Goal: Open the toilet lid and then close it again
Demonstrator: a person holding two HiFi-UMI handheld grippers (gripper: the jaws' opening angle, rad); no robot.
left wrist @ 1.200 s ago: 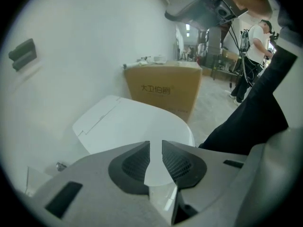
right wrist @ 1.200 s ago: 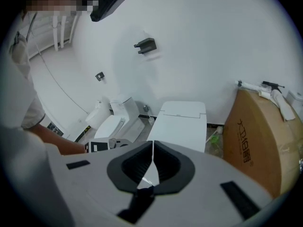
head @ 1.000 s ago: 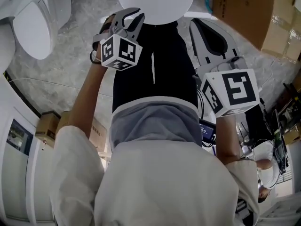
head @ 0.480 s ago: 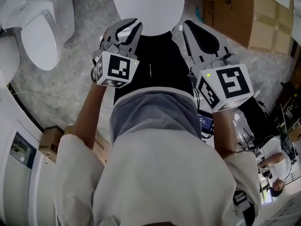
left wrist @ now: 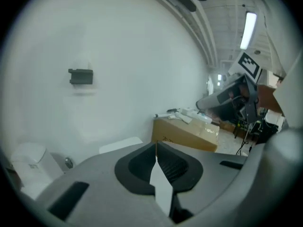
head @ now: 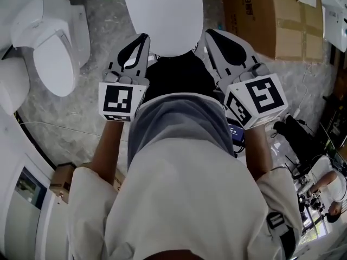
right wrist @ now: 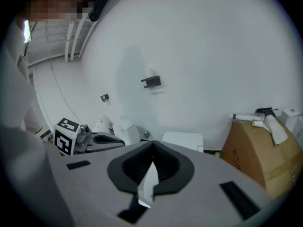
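Left tool (head: pixel 142 39) at 11 o'clock just closed on nothing, right tool (head: pixel 210 34) at 1 o'clock also shut and empty (tips touching), lid (head: pixel 161 15) down at 12 o'clock.

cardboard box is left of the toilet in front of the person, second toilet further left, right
No: the head view shows the cardboard box to the right of that toilet. The second toilet is indeed on the left.
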